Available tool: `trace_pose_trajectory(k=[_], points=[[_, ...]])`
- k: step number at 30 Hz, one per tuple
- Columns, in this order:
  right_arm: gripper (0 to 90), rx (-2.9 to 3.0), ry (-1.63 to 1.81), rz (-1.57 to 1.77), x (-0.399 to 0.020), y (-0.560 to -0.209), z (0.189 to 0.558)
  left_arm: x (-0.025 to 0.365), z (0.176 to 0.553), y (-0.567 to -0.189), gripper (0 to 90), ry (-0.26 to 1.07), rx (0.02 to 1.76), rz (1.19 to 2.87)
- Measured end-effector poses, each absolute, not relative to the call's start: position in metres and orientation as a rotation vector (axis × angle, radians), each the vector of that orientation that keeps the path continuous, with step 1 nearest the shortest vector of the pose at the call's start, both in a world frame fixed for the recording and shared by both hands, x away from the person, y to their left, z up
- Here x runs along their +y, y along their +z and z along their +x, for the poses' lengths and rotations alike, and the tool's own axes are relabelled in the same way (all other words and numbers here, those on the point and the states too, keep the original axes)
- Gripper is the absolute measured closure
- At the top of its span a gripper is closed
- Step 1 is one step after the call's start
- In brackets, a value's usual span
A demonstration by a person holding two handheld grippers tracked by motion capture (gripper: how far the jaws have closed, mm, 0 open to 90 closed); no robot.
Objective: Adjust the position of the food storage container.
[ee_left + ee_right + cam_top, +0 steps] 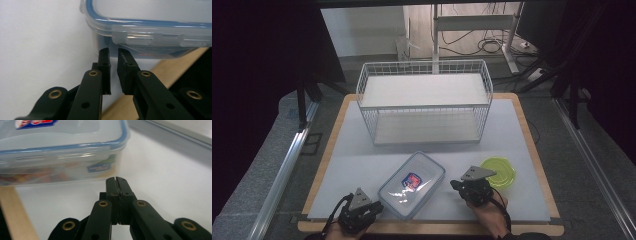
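Observation:
A clear plastic food box (412,185) with a blue-sealed snap lid and a red and blue label lies at the front of the white mat. My left gripper (378,205) sits at the box's near left corner. In the left gripper view its jaws (113,53) stand shut but for a thin slit, nothing between them, just short of the box (150,27) below a lid clip. My right gripper (454,184) is beside the box's right side. Its pads (116,180) are pressed together and hold nothing, a little short of the box wall (57,150).
A green round lid or dish (499,172) lies just right of the right gripper. A white wire basket (424,100) with a shelf stands at the back of the mat. The wooden board's edge (432,227) runs along the front.

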State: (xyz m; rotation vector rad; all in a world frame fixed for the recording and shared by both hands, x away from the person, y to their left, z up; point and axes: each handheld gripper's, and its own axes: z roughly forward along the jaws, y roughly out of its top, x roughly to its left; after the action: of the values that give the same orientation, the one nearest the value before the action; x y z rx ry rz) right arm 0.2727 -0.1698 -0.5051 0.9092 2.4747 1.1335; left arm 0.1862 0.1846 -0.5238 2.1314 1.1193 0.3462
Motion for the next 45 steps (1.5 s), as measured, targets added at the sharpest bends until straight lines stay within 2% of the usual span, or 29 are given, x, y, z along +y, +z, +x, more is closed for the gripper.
trace_pose_trajectory(k=[11, 24, 29, 33, 41, 45], points=[[89.6, 2.381, 1.077, 1.026, -0.165, -0.507, 0.291, 0.187, 0.222, -0.526, 81.4, 0.309, 1.185, 2.086], [89.9, 2.347, 1.053, 1.059, -0.158, -0.507, 0.302, 0.186, 0.259, -0.525, 82.4, 0.348, 1.204, 2.108], [89.9, 2.353, 1.047, 1.054, -0.155, -0.506, 0.300, 0.193, 0.286, -0.525, 82.8, 0.374, 1.244, 2.076], [89.9, 2.335, 1.030, 1.060, -0.152, -0.507, 0.303, 0.197, 0.304, -0.523, 83.2, 0.343, 1.237, 2.032], [90.0, 2.386, 1.030, 1.032, -0.143, -0.508, 0.302, 0.201, 0.307, -0.522, 85.0, 0.395, 1.262, 2.038], [89.9, 2.420, 1.024, 1.000, -0.142, -0.502, 0.292, 0.208, 0.303, -0.521, 81.6, 0.375, 1.262, 2.028]])
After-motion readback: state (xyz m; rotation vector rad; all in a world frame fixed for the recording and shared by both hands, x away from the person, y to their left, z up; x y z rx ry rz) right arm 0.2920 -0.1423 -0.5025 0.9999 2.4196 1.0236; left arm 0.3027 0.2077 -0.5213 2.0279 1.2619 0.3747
